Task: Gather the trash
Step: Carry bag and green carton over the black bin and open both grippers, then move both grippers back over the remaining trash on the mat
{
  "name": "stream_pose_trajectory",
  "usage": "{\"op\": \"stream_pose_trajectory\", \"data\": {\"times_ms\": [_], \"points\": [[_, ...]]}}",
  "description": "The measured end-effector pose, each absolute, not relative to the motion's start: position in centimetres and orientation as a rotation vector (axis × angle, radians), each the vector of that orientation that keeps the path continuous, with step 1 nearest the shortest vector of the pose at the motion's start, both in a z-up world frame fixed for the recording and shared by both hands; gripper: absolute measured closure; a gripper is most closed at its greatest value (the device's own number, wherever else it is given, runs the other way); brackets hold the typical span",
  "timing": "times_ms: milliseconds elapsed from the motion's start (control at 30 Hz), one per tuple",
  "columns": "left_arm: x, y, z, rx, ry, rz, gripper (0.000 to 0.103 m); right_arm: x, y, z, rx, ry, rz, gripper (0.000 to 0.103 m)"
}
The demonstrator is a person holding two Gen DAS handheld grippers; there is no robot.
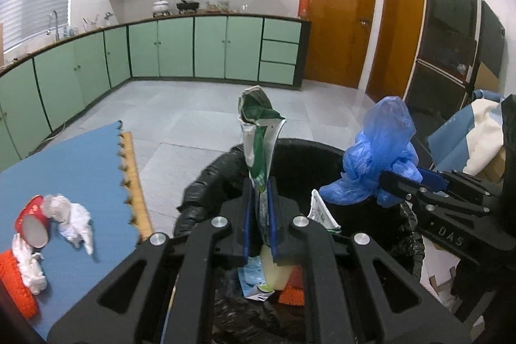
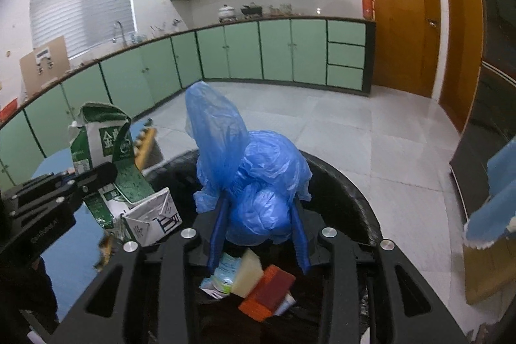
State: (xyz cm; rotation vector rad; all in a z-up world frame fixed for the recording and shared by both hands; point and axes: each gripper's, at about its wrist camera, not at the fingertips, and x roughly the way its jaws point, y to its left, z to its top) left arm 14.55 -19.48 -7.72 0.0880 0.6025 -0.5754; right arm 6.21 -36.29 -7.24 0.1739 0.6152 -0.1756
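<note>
A: How do the two grippers sit over the black trash bin [image 1: 309,157]?

B: The left gripper [image 1: 262,215] hangs above the bin's opening, fingers pointing forward and slightly down, jaws pressed on a flattened green-and-white milk carton [image 1: 258,134] that stands up out of the grip. The right gripper [image 2: 258,215] is also above the bin, beside the left one, its blue fingers [image 2: 216,228] pinching a crumpled blue plastic bag [image 2: 254,176] that bulges up over them.

A: And inside the bin?

B: Lined with a black bag, it holds a pale yellow sponge [image 2: 246,276], an orange-red scrubbing block [image 2: 267,289] and a small light-blue carton [image 2: 222,276], all below the grippers. A white folded carton [image 2: 154,215] leans at the bin's rim, just beside the green carton.

A: What lies outside the bin?

B: To its left is a blue foam mat [image 1: 71,170] with a wooden strip along its toothed edge. On the mat, well apart from the bin, lie a red paper cup [image 1: 32,224] on its side, crumpled white tissues [image 1: 74,221] touching it, and a red mesh scrubber [image 1: 16,282] at the mat's near edge.

A: Anything between grippers and bin?

B: Only the held items; each gripper's own frame hides part of the opening.
</note>
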Motion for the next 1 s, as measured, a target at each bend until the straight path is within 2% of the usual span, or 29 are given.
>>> {"op": "stream_pose_trajectory", "data": {"times_ms": [33, 67, 133, 167, 233, 300, 367, 467, 567, 1000], "points": [[14.7, -19.8, -8.0, 0.091, 0.615, -0.582, 0.091, 6.3, -36.6, -7.5, 0.175, 0.622, -0.19, 0.058], [14.9, -19.9, -8.1, 0.09, 0.622, -0.585, 0.082, 6.4, -36.7, -7.7, 0.176, 0.628, -0.191, 0.05], [15.0, -19.8, -8.4, 0.087, 0.625, -0.579, 0.072, 6.6, -36.9, -8.1, 0.179, 0.637, -0.209, 0.038], [15.0, -19.9, -8.3, 0.086, 0.625, -0.577, 0.071, 6.5, -37.0, -8.1, 0.179, 0.637, -0.214, 0.035], [15.2, -19.6, -8.4, 0.082, 0.632, -0.573, 0.07, 6.4, -37.1, -8.3, 0.176, 0.638, -0.227, 0.021], [15.0, -19.1, -8.2, 0.075, 0.63, -0.56, 0.063, 6.3, -37.0, -8.2, 0.175, 0.625, -0.244, 0.013], [14.8, -18.2, -7.7, 0.071, 0.611, -0.536, 0.05, 6.2, -36.6, -7.9, 0.182, 0.607, -0.243, 0.007], [14.3, -16.8, -6.9, 0.08, 0.582, -0.505, 0.039, 6.4, -35.5, -7.4, 0.185, 0.592, -0.22, 0.006], [13.9, -14.6, -6.2, 0.089, 0.558, -0.459, 0.033, 6.9, -33.8, -6.6, 0.173, 0.582, -0.186, 0.006], [11.6, -0.1, -5.6, 0.08, 0.54, -0.102, 0.03, 10.3, -20.2, -4.5, 0.075, 0.509, 0.084, 0.006]]}}
